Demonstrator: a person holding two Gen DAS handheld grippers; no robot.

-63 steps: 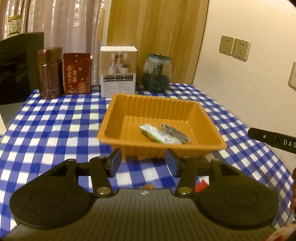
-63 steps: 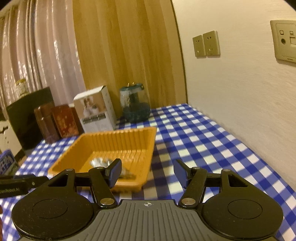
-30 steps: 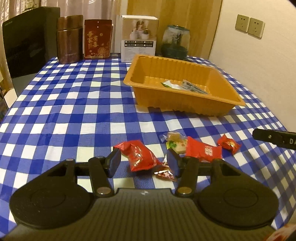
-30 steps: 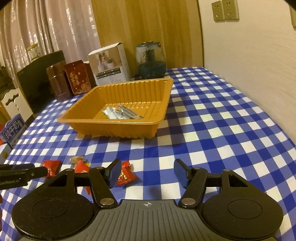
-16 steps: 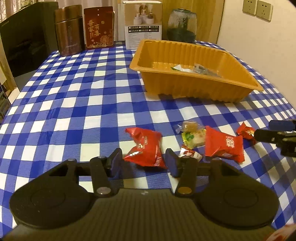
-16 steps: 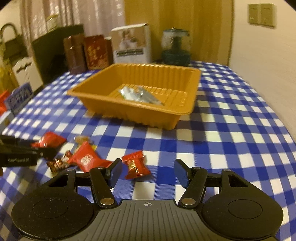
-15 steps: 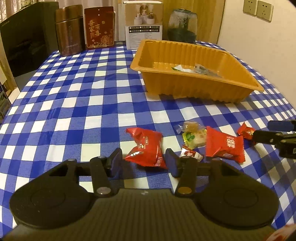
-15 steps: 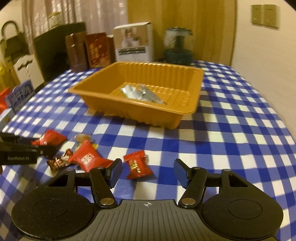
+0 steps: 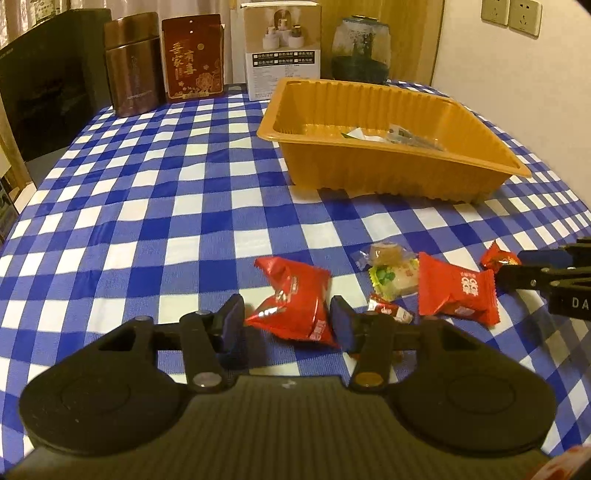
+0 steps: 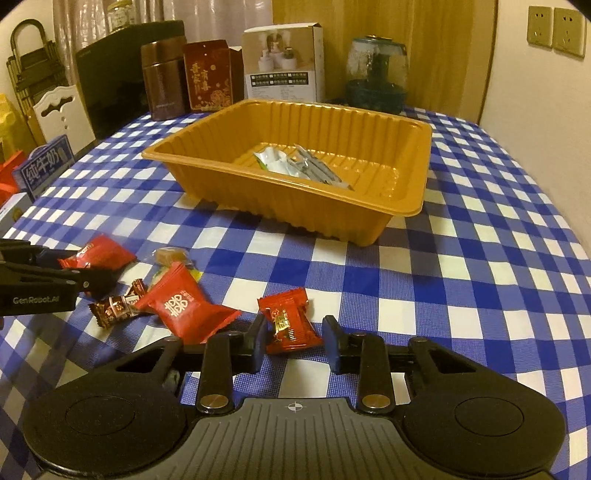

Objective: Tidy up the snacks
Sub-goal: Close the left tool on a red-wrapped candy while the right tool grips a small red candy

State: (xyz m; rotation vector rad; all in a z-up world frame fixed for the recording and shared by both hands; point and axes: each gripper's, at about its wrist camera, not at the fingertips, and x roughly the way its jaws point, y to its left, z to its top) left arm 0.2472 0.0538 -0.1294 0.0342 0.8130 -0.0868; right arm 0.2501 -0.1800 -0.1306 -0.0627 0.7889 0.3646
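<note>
Both tongs are spread and low over the table: the left gripper (image 9: 287, 325) has a large red snack packet (image 9: 295, 301) lying between its fingers, which do not press it, and the right gripper (image 10: 293, 343) stands the same way around a small red candy (image 10: 289, 321). Between these two lie another red packet (image 10: 184, 308), a brown candy (image 10: 114, 307), a pale green-white sweet (image 9: 393, 277) and a clear-wrapped caramel (image 9: 384, 252), all close together on the cloth. Further back the orange tray (image 10: 402, 206) holds a silver wrapper (image 10: 280, 162) and a grey stick packet (image 10: 321, 170) on its floor. The blue and white checked tablecloth (image 9: 147, 206) covers the table. At its far edge stand a brown tin (image 9: 133, 62), a red box (image 9: 192, 57), a white carton (image 9: 282, 46) and a glass jar (image 9: 360, 50), before a wooden panel (image 10: 388, 26) and curtains.
</note>
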